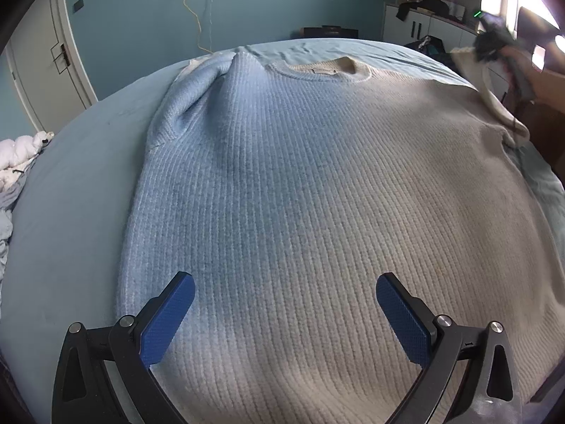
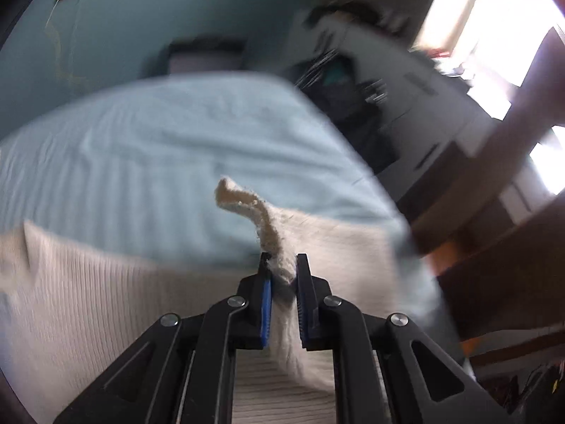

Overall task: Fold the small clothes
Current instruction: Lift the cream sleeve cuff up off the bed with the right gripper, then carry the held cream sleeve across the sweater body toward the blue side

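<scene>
Right gripper (image 2: 283, 268) has its jaws nearly closed on a bunched bit of the sweater's cream sleeve (image 2: 268, 233), the cuff end curling up past the pads toward twelve o'clock; that view is smeared, so the hand looks to be in motion, though I can't tell which way. From the left wrist view the same tool shows small and dark at about two o'clock (image 1: 494, 44), lifted off the bed with the sleeve (image 1: 491, 81) trailing down to the shoulder. The sweater (image 1: 300, 194) lies flat, chest up, on the pale blue bed sheet (image 1: 70, 194), collar at twelve o'clock, hem nearest the left gripper (image 1: 285, 304), which hovers over the hem with jaws spread wide and nothing between them. The other sleeve (image 1: 187, 106) is already turned in across the body at ten o'clock. My guess is the step in hand is bringing this sleeve across the chest. Done well, it wants a low, steady arc so the knit doesn't drag the shoulder along; the free gripper could press the body near the hem to pin it, and the sleeve should be laid straight, without a twist, before the pads let go.
</scene>
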### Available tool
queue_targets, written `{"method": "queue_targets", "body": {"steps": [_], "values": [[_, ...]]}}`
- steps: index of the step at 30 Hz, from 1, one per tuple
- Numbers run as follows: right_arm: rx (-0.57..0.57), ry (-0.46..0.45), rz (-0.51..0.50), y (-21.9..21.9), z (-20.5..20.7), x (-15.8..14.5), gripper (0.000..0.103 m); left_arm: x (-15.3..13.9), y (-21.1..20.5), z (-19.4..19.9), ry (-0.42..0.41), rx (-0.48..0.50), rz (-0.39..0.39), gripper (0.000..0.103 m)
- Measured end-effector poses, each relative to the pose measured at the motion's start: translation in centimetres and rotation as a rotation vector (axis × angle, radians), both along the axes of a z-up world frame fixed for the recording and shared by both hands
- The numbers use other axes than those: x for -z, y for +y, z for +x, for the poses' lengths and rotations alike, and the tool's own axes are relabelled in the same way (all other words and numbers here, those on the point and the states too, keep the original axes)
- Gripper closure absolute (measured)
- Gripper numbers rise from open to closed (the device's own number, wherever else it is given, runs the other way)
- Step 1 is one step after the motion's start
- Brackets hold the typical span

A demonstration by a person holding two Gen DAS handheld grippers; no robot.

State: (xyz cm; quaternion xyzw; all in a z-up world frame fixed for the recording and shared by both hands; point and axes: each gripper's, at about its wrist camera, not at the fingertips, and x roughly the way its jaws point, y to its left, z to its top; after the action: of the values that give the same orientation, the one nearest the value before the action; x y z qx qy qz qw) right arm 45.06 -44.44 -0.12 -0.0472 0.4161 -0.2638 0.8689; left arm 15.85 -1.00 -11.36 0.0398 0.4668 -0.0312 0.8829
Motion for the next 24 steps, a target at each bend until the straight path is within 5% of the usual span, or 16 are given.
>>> {"method": "queue_targets", "body": {"steps": [5, 11, 18, 24], "values": [[0.086, -0.243, 0.039, -4.7, -5.9, -11.8, 0.096, -0.8, 0.2, -0.2, -0.025, -0.012, -0.005, 0.0], [0.115, -0.37, 0.06, -7.7, -11.9, -21.3, 0.096, -2.4, 0.4, -1.3, -0.072, -0.031, 0.003, 0.0], [0.065, -0.359, 0.075, -3.7, -11.8, -24.8, 0.096, -4.9, 1.0, -3.2, -0.129, -0.055, -0.012, 0.0], [-0.16, -0.3, 0.074, 10.2, -10.1, -25.6, 0.096, -6.6, 2.1, -4.0, -0.178, -0.074, -0.04, 0.0]]}}
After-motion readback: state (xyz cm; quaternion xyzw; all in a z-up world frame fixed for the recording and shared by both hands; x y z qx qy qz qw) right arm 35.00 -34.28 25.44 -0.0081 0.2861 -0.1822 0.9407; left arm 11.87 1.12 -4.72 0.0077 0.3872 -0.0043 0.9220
